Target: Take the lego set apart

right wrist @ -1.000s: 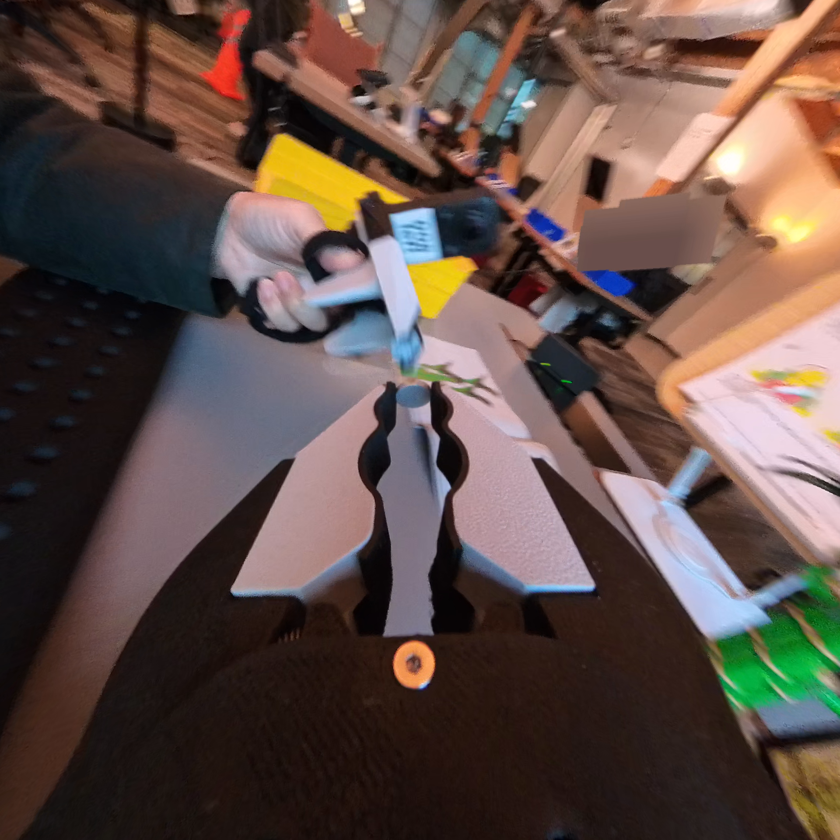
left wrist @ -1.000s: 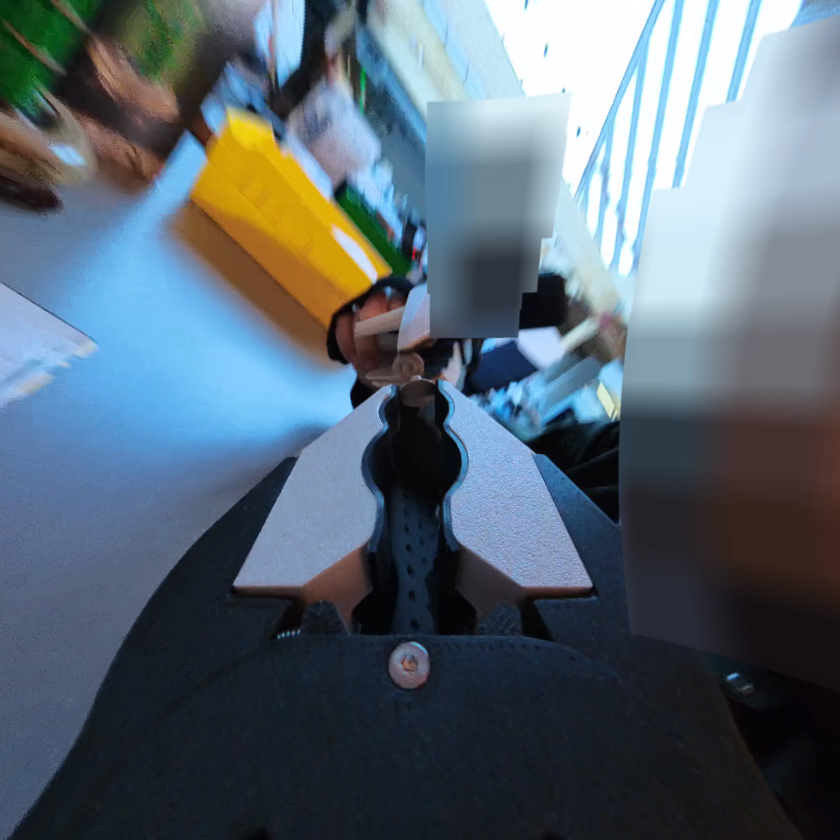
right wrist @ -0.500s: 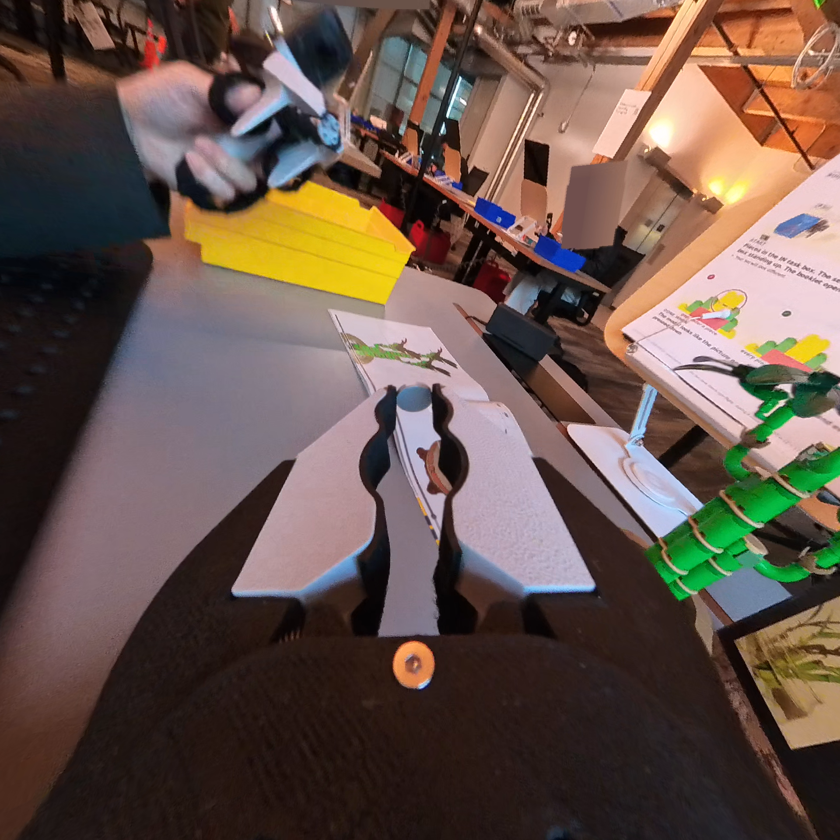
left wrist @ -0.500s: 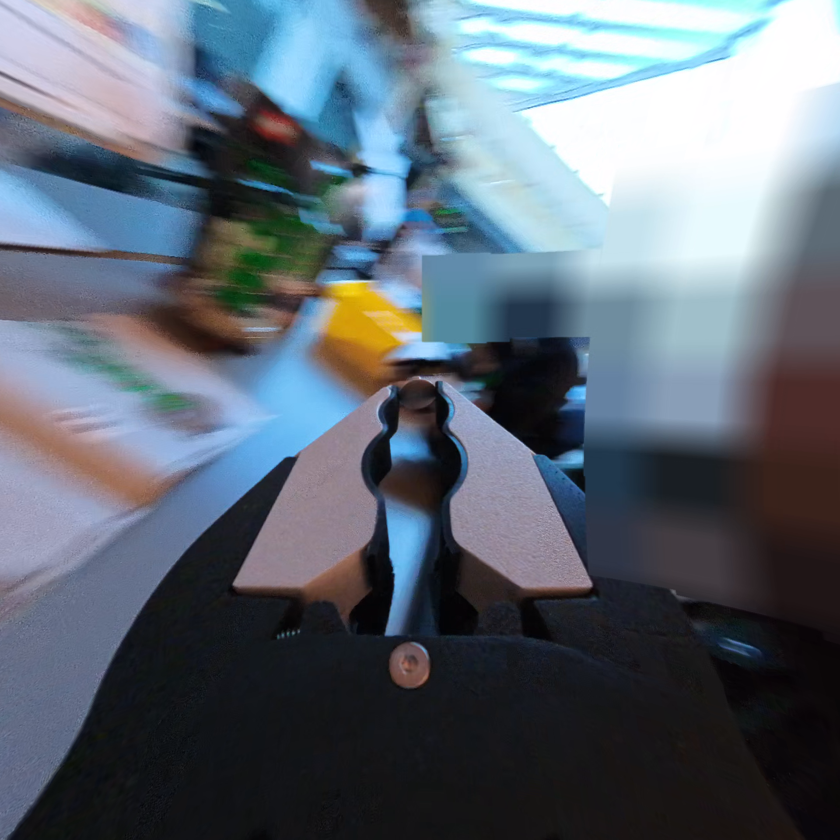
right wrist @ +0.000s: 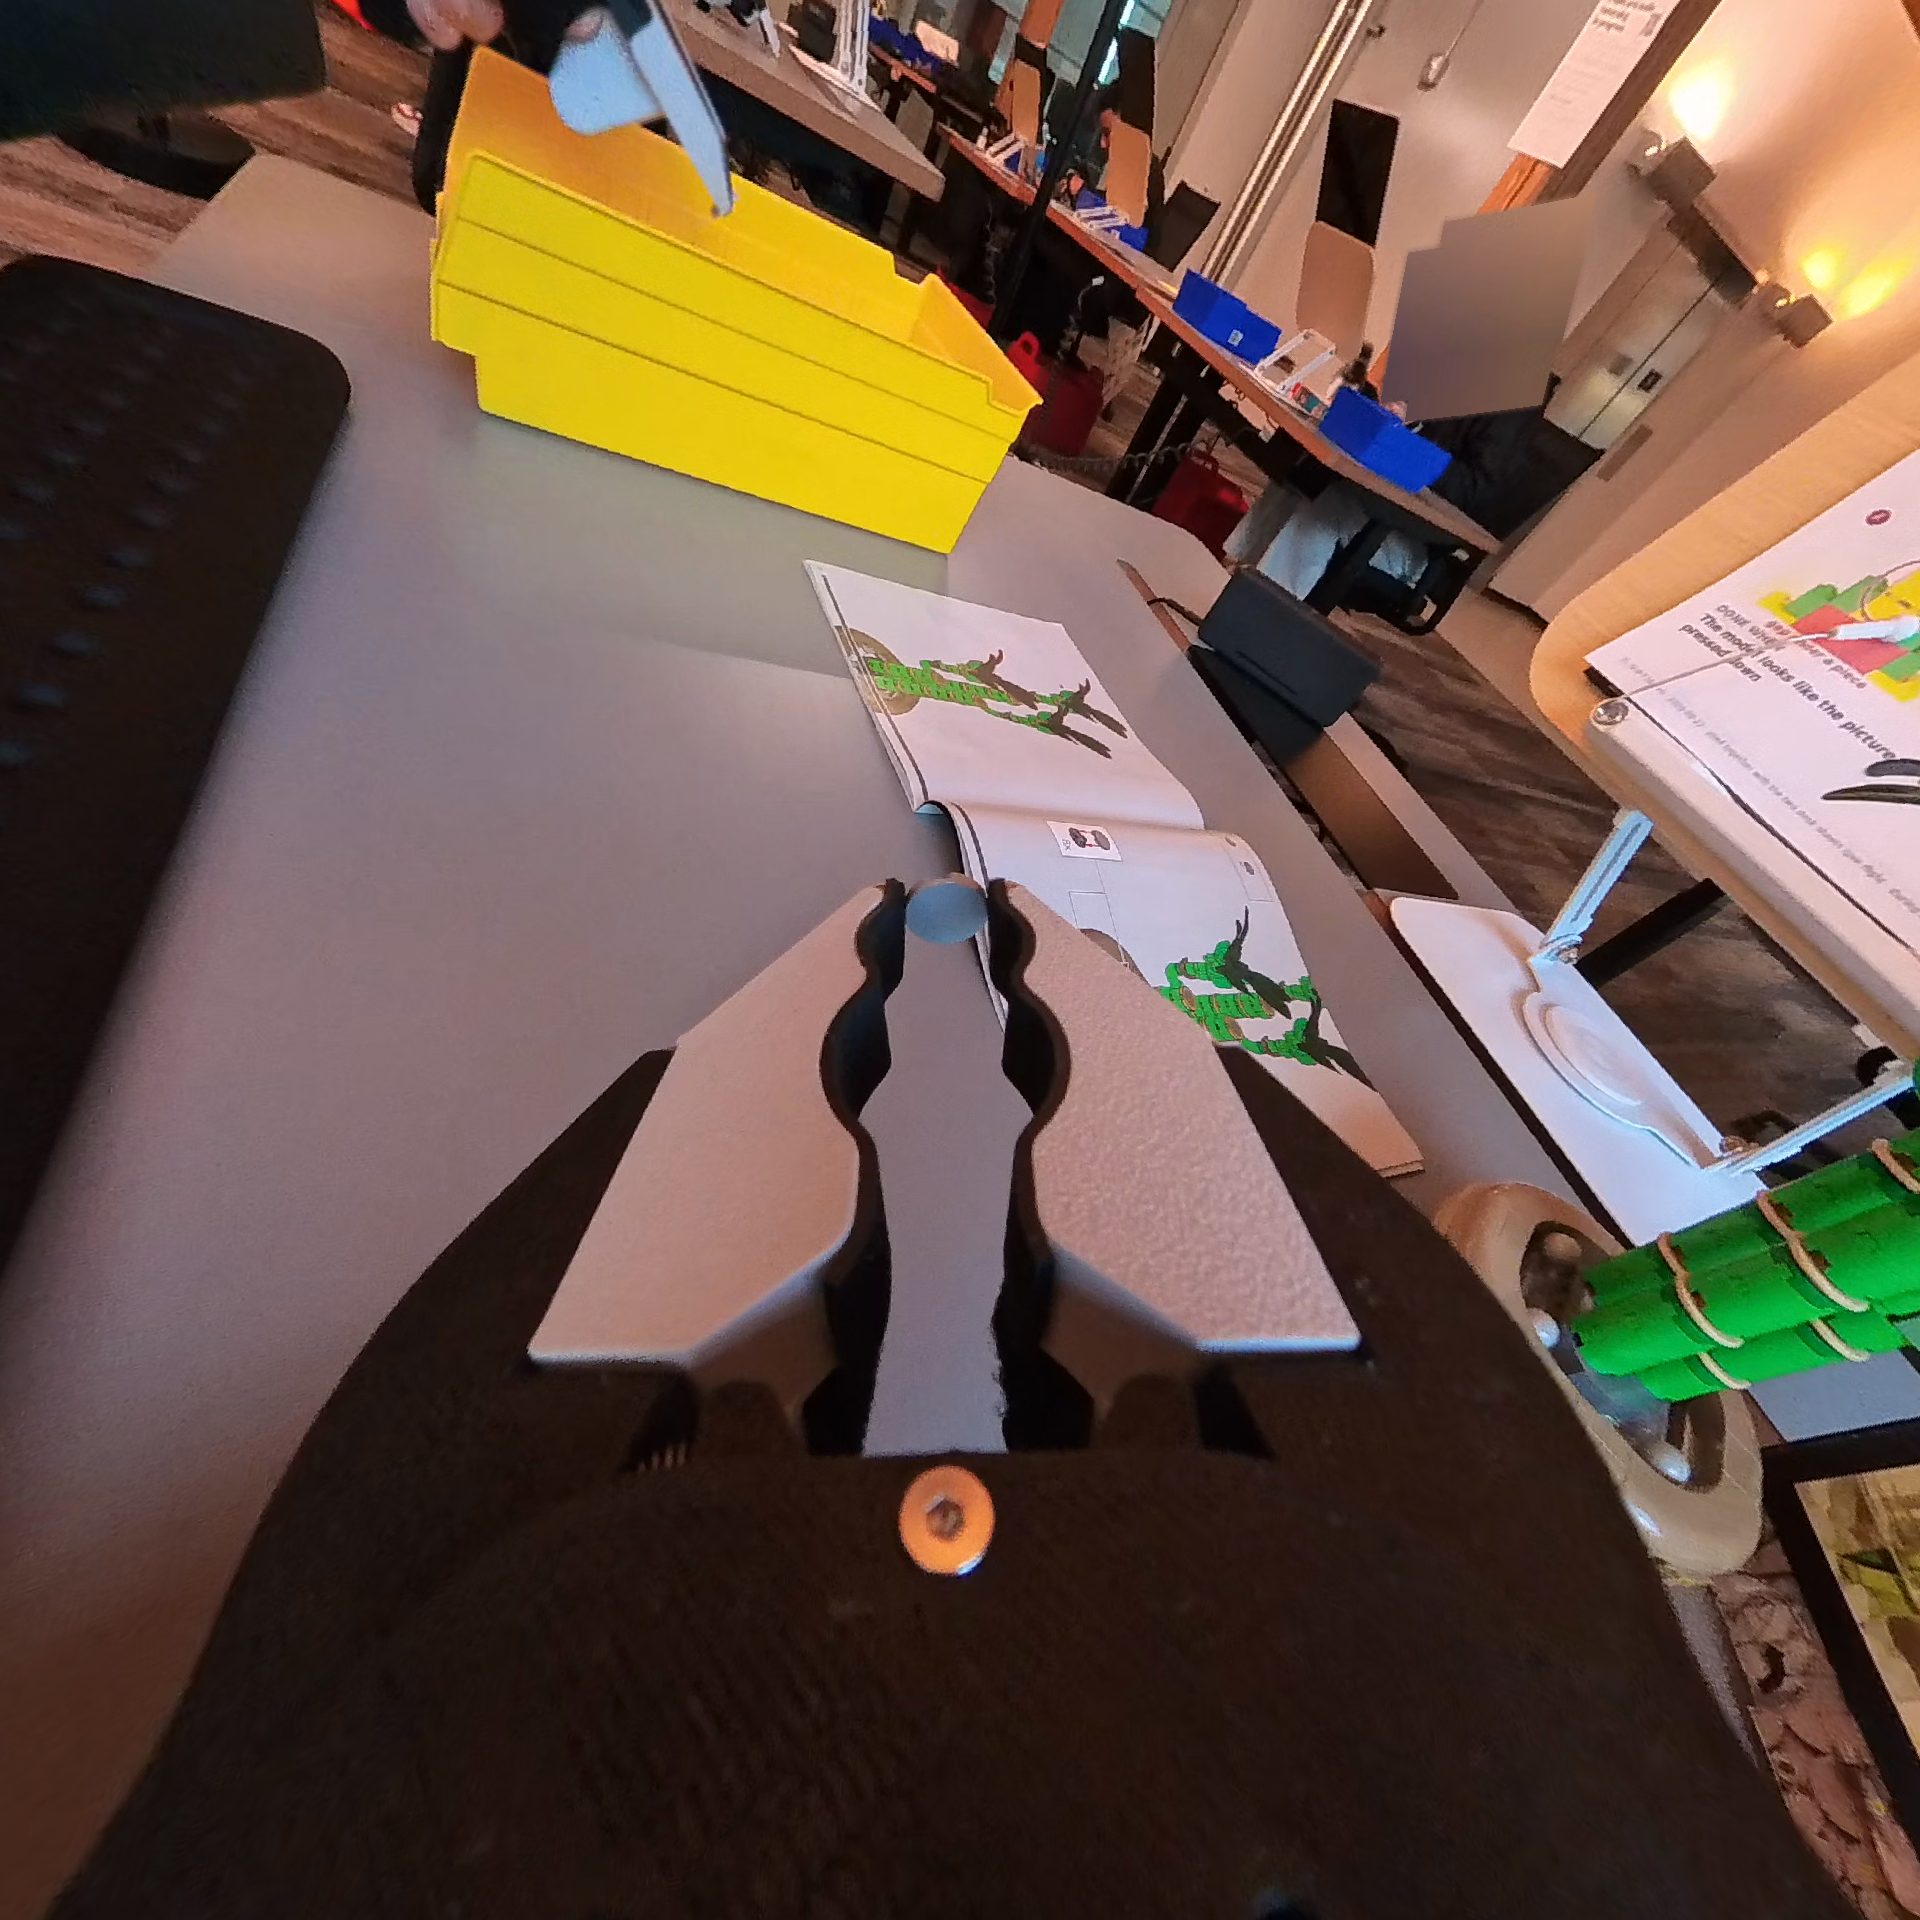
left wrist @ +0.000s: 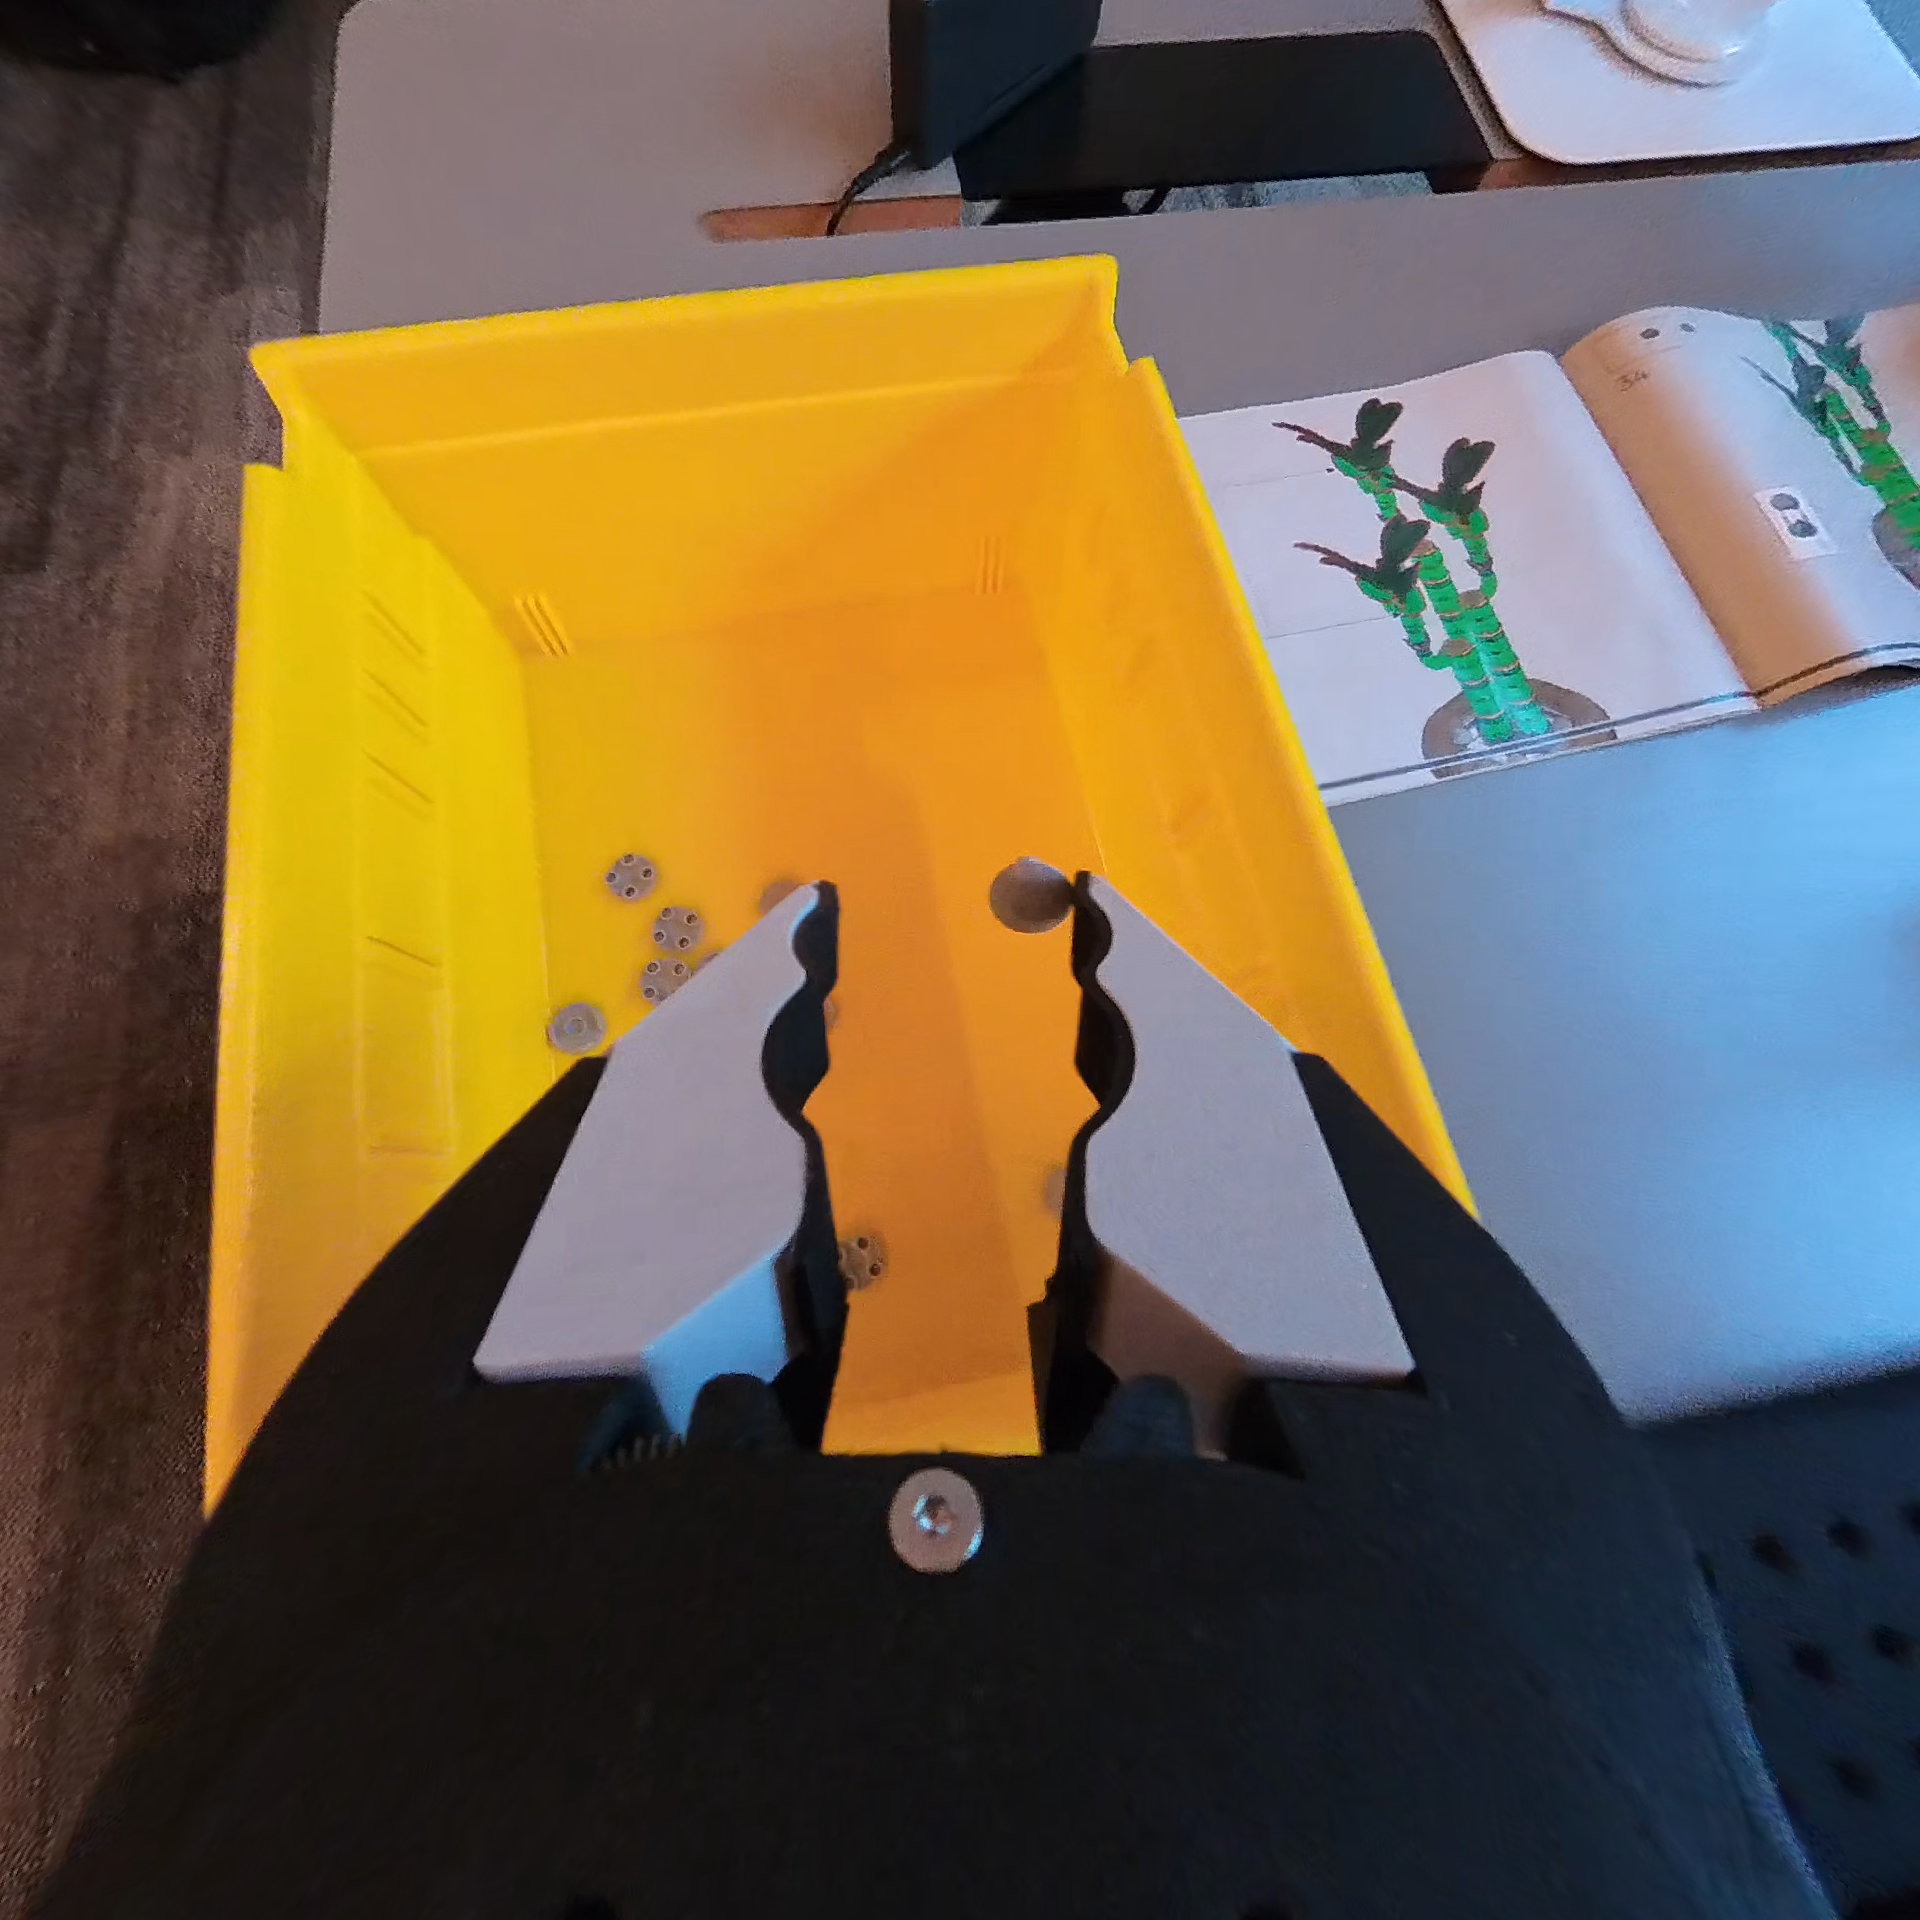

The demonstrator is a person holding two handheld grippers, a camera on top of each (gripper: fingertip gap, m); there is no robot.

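Note:
In the left wrist view my left gripper (left wrist: 951, 891) is open above the yellow bin (left wrist: 675, 301). A round grey-brown piece (left wrist: 1029, 896) sits just off the right fingertip, and the left pad is far from it. Several small round grey pieces (left wrist: 675, 925) lie on the bin floor. In the right wrist view my right gripper (right wrist: 943, 906) is shut on a round grey disc (right wrist: 943, 910) above the grey table (right wrist: 520, 779). The green lego bamboo model (right wrist: 1766, 1288) lies at the right edge. The left gripper (right wrist: 644, 83) hangs over the yellow bin (right wrist: 727, 416) at the back.
An open instruction booklet (right wrist: 1039, 748) lies on the table right of the bin; it also shows in the left wrist view (left wrist: 1455, 582). A black perforated mat (right wrist: 135, 520) lies at the left. A white stand base (right wrist: 1558, 1039) and a black box (right wrist: 1288, 644) sit at the right. One gripper's finger ends stand about 45 cm off the other's. To reach the green lego bamboo model (right wrist: 1766, 1288) in a straight line is about 20 cm for my right fingers, about 55 cm for my left.
My left gripper swung away from the right one to over the yellow bin and opened, and the round piece left its grasp. My right gripper keeps its disc.

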